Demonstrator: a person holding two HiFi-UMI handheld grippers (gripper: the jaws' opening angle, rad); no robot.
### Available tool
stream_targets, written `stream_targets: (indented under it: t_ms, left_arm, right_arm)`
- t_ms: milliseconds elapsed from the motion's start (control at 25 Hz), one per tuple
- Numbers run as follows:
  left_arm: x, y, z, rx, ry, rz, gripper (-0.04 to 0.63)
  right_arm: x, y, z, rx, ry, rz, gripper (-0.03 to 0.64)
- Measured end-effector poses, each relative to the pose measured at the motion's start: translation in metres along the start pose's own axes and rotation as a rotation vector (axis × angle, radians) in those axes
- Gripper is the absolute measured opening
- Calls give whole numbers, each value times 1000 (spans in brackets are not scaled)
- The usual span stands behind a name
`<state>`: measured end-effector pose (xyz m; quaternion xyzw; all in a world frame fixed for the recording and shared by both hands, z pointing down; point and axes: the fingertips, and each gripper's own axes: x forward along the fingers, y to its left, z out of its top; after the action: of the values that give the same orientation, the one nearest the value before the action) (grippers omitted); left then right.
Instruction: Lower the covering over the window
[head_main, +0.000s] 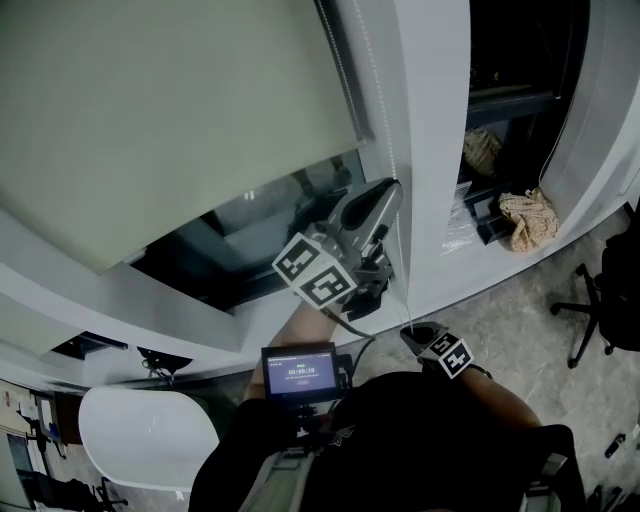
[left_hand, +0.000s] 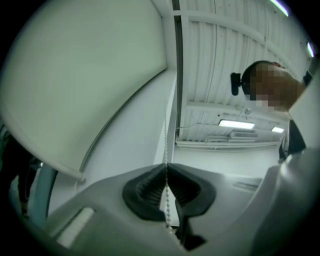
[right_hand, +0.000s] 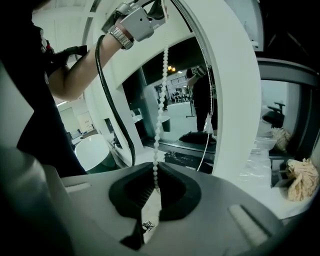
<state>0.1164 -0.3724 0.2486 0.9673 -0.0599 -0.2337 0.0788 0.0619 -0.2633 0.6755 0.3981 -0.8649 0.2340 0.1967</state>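
You're clenching both the left gripper (left_hand: 166, 169) and the right gripper (right_hand: 155, 170) on the bead chain (right_hand: 163, 75) by the blind's (head_main: 150, 110) right edge; you're mid-lowering, likely needing a steady downward pull.

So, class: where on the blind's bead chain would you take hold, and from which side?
High on the bead chain, along its straight hanging run, from the room side, jaws closing across it as the left hand-held gripper does: the beads should resist slipping.

Speckled floor (head_main: 510, 330), black office chair (head_main: 622, 290), white pillar (head_main: 432, 150).
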Motion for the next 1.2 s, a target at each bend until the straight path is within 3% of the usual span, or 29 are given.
stream_targets:
  t_ms: [80, 120, 200, 240, 360, 440, 480, 600, 840, 1040, 1120, 1200]
  left_arm:
    - [-8, 7, -10, 71, 63, 44, 9]
    - [-16, 14, -27, 132, 137, 76, 9]
    - [-49, 38, -96, 242, 373, 156, 9]
    - [-75, 50, -142, 248, 514, 196, 9]
    - [-176, 59, -292, 72, 915, 264, 11]
    - [-238, 36, -370, -35, 1109, 250, 11]
    - [-257, 19, -391, -88, 1142, 247, 12]
    - [-266, -8, -405, -211, 1083, 275, 12]
    - [-266, -23, -403, -181, 1100, 223, 12]
    - [-272, -27, -400, -213, 1071, 239, 12]
    - [-273, -30, -400, -229, 1071, 242, 12]
    - [-274, -28, -400, -233, 1077, 239, 12]
  right_arm:
    - [-5, -9, 0, 51, -24, -25, 3]
    - [-11, -17, 2, 101, -52, -44, 5]
    - [-31, -39, 16, 220, -149, -87, 12]
    - [-46, -51, 30, 262, -213, -115, 25]
    - [-102, -83, 95, 240, -429, -246, 30]
    - [-139, -84, 152, 180, -577, -285, 44]
    - [-155, -75, 182, 144, -642, -270, 55]
    - [-190, -35, 269, 36, -796, -140, 57]
    - [-223, 26, 392, -42, -920, 139, 124]
    - [-225, 43, 455, -104, -912, 171, 138]
    - [-231, 43, 470, -101, -928, 177, 59]
    - [-233, 43, 483, -118, -924, 175, 49]
